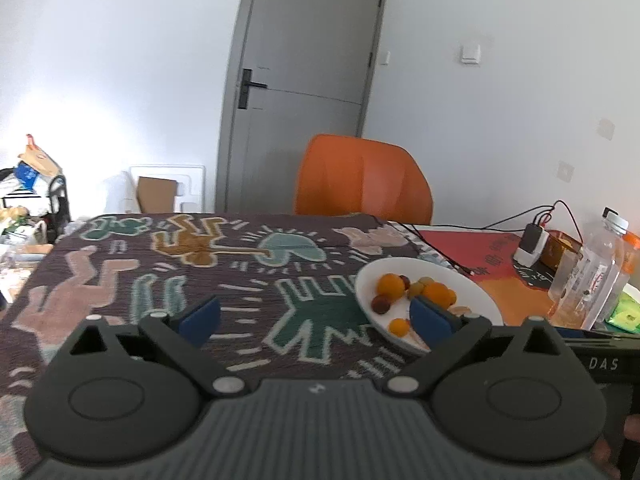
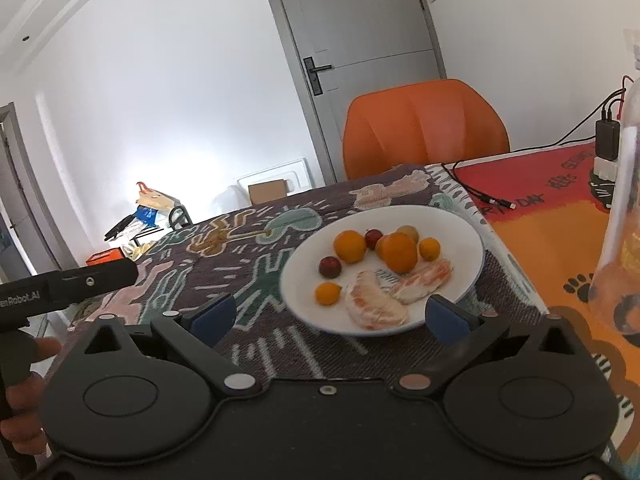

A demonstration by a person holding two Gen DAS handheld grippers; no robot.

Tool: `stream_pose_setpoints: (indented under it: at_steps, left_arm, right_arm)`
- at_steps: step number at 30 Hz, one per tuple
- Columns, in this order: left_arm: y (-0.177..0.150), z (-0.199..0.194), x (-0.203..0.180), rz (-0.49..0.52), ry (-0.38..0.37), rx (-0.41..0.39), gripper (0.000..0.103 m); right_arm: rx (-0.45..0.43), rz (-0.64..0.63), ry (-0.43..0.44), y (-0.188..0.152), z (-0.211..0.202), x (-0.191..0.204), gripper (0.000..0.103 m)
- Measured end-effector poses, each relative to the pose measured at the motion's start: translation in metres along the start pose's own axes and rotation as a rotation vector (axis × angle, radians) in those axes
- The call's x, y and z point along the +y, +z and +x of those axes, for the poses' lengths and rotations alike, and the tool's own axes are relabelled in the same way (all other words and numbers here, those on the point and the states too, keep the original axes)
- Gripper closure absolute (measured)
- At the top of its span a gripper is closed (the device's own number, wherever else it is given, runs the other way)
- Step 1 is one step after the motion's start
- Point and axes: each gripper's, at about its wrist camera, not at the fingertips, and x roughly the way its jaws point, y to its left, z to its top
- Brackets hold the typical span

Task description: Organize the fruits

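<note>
While both my tools sit back from the dish, these are my notes for doing this step well.

Left jaws: my left gripper (image 1: pixel 316 320) stands wide apart with nothing between the blue pads (image 1: pixel 200 319); only the patterned cloth (image 1: pixel 120 272) shows through the gap.

Right jaws: my right gripper (image 2: pixel 330 316) is spread just as wide and empty, with the near rim of the white plate (image 2: pixel 472 240) lying between the pad tips.

Fruit: everything I can see is already on that plate — two larger oranges (image 2: pixel 396 252), small orange kumquat-like fruits (image 2: pixel 328 293), two dark red plums (image 2: pixel 330 267), and peeled pomelo segments (image 2: pixel 374 306) at the near edge.

Stage, as I judge it: the gathering looks done or nearly so; what remains is tidying within the plate or pulling away.

Doing it well: if I go back in, I should come from above, one tool at a time, and close gently on round fruit so it does not roll off.

Soft pieces: the pomelo would crush, so I would leave it alone.

Hazards: the clear bottle (image 2: pixel 618 216) stands close on my right, and cables (image 2: pixel 480 196) cross the tabletop behind the plate.
</note>
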Motion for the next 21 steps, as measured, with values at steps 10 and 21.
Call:
stream_pose_setpoints:
  at_steps: [10,21]
  left_arm:
    - [-0.003,-0.054,0.01,0.016,0.087,-0.013,0.0]
    - [-0.015,-0.104,0.013,0.024,0.133,0.011,0.0]
  right_arm:
    - [0.006,-0.042,0.044,-0.006,-0.028,0.03,0.0]
    - [0.026,-0.075,0.051,-0.01,-0.061,0.053,0.0]
